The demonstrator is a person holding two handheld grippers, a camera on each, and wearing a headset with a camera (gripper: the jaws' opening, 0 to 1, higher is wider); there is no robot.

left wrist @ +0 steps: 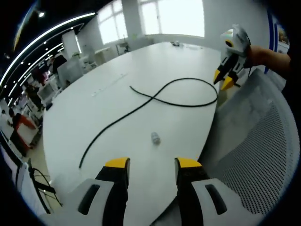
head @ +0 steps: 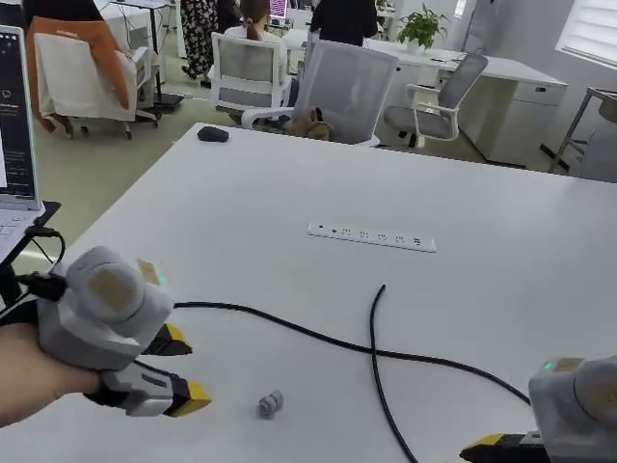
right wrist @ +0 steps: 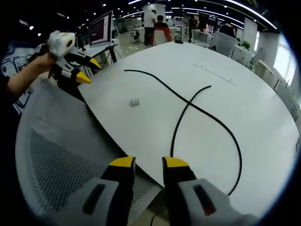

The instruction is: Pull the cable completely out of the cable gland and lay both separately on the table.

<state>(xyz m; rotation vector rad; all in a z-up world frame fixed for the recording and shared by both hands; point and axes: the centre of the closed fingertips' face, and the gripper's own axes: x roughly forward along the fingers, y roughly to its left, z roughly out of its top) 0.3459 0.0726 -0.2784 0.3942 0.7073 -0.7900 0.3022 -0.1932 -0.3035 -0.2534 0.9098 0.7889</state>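
Now, the white table (head: 289, 193) is the biggest thing before us, smooth and matte, and both task pieces lie on it, apart from each other.

The cable (head: 372, 350) is black, thin and round. It starts near the left gripper (head: 188, 368), runs across the near part of the top and crosses over itself. One free end points toward the power strip (head: 371, 236). The gland (head: 271, 403) is a short, pale grey stub. It sits on the near side of the cable, not touching it, just beside the left gripper's tips with bare tabletop between.

The left gripper is grey-bodied with yellow tips. It hovers at the near left edge, jaws spread wide with nothing in them. The right gripper (head: 492, 449) sits at the near right corner. In its own view we note the jaws parted more narrowly, also empty.

Around the pieces:
- Both gripper views show a grey mesh chair back (right wrist: 56, 141) against the near edge.
- White office chairs (head: 337, 87) stand beyond the far edge.
- A laptop (head: 14, 125) stands at the left.
- The power strip is a flat white bar, mid-table.
- A dark mouse (head: 213, 133) lies near the far edge.
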